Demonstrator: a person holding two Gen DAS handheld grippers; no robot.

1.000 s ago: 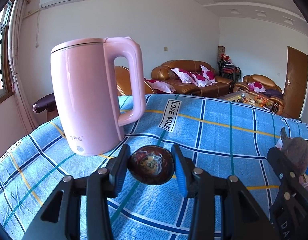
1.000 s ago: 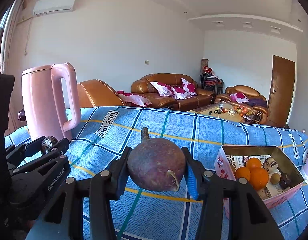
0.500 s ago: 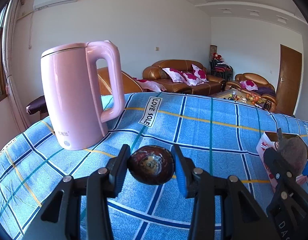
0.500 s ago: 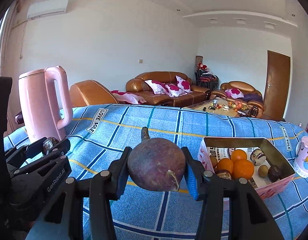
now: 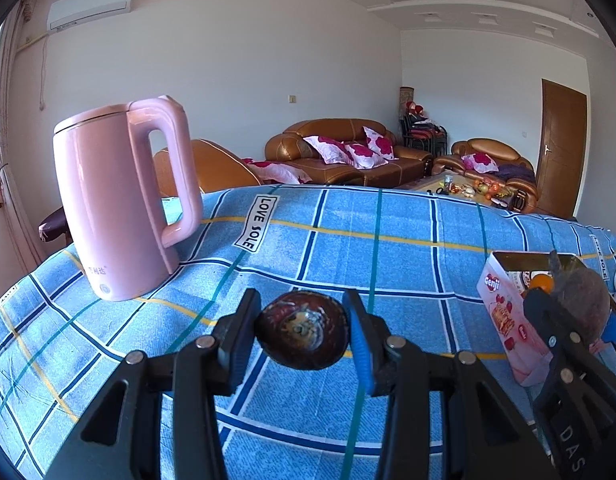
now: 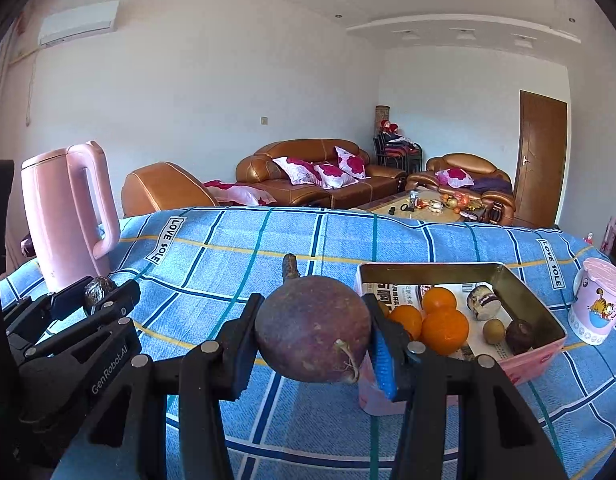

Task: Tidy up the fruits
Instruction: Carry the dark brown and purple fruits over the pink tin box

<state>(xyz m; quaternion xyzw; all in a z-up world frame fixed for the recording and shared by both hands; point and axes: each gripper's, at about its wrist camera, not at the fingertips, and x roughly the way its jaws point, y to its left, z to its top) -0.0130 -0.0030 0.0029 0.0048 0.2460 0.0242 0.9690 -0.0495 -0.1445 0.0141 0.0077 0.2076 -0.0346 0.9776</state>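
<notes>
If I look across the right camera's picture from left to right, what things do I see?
Pink kettle → left gripper holding a small dark fruit → right gripper holding a big purple fruit → oranges in the pink box → cartoon cup.

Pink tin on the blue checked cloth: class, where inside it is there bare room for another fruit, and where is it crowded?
Inside the pink tin, the printed paper along the far wall lies bare. The near part is crowded: oranges, a small jar, a kiwi and a dark fruit.
</notes>
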